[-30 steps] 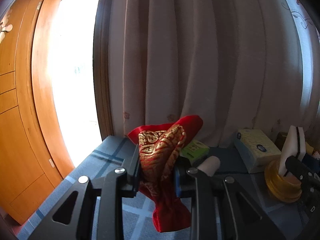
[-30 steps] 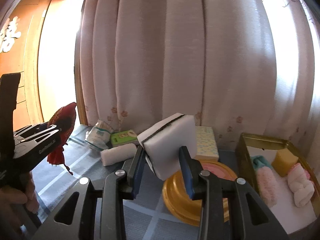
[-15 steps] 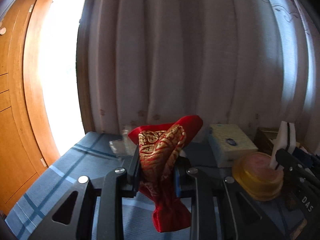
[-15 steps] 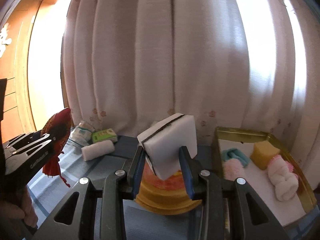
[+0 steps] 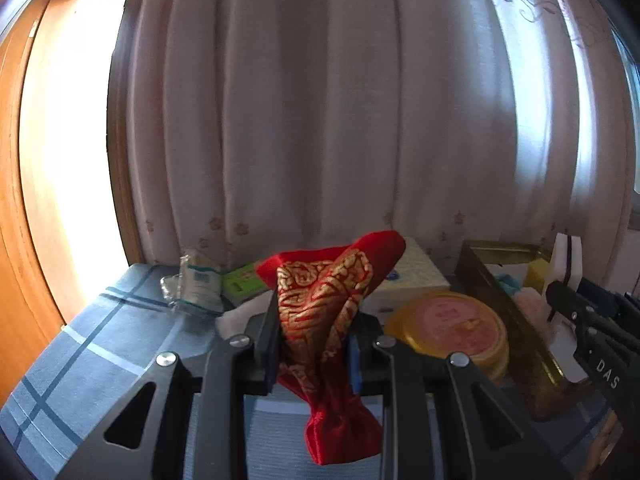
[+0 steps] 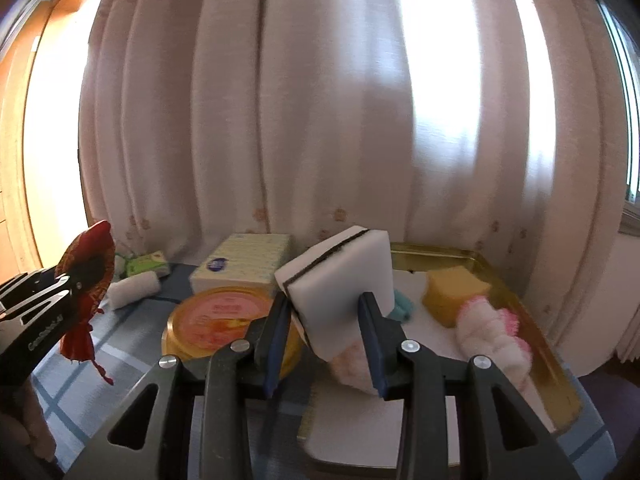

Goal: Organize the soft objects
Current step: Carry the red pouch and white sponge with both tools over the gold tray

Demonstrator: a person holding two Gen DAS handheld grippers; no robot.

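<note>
My left gripper (image 5: 314, 344) is shut on a red and gold brocade pouch (image 5: 324, 312), held in the air above the blue checked tablecloth (image 5: 92, 344). The same pouch (image 6: 86, 280) shows at the left edge of the right wrist view. My right gripper (image 6: 326, 320) is shut on a white sponge block with a dark seam (image 6: 340, 280), held over the near end of a gold tray (image 6: 516, 296). That tray holds a yellow sponge (image 6: 456, 292), a pink and white fluffy item (image 6: 492, 336) and a teal cloth (image 6: 402, 306).
A round yellow tin with a pink lid (image 6: 216, 322) stands left of the tray. Behind it lie a tissue pack (image 6: 242, 268), a rolled white towel (image 6: 134, 290), a green packet (image 6: 146, 266) and a clear wrapped pack (image 5: 196, 284). A pale curtain (image 6: 320, 120) closes the back.
Both grippers have swung to the right with their loads. The tray has come in front of the right gripper, and the tin and tissue pack have slid left in both views.
</note>
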